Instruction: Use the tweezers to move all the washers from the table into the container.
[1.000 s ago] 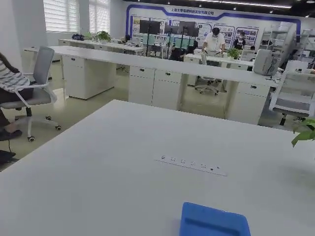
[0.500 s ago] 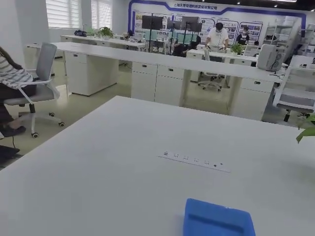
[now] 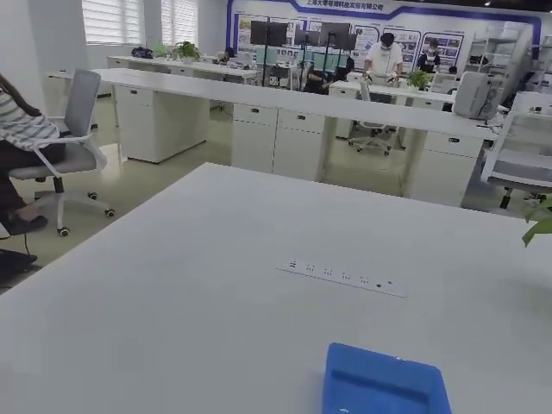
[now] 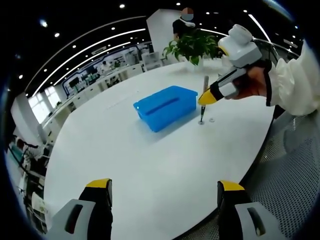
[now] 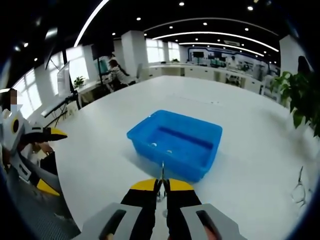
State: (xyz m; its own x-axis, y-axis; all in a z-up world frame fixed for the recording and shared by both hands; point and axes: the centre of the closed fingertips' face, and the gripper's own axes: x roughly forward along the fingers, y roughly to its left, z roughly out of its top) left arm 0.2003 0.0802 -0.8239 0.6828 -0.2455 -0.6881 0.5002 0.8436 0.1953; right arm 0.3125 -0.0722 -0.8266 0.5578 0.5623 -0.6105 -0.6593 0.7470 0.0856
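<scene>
The blue container [image 3: 384,385] stands near the front edge of the white table [image 3: 172,302]. In the right gripper view my right gripper [image 5: 161,188] is shut on slim metal tweezers [image 5: 162,173] that point at the container [image 5: 175,142], where two small washers [image 5: 152,145] lie. In the left gripper view the right gripper [image 4: 216,91] holds the tweezers [image 4: 204,100] upright, tips down on the table beside a washer [image 4: 212,120] in front of the container [image 4: 165,106]. My left gripper [image 4: 165,194] is open, off the table's edge, with nothing between its jaws.
A power strip [image 3: 341,278] is set into the table beyond the container. A potted plant [image 4: 192,46] stands at the table's far end. A thin metal object [image 5: 298,186] lies at the right. Desks, chairs and people fill the room behind.
The head camera has tilted slightly down, so the whole picture has shifted. Nothing on the table has visibly moved.
</scene>
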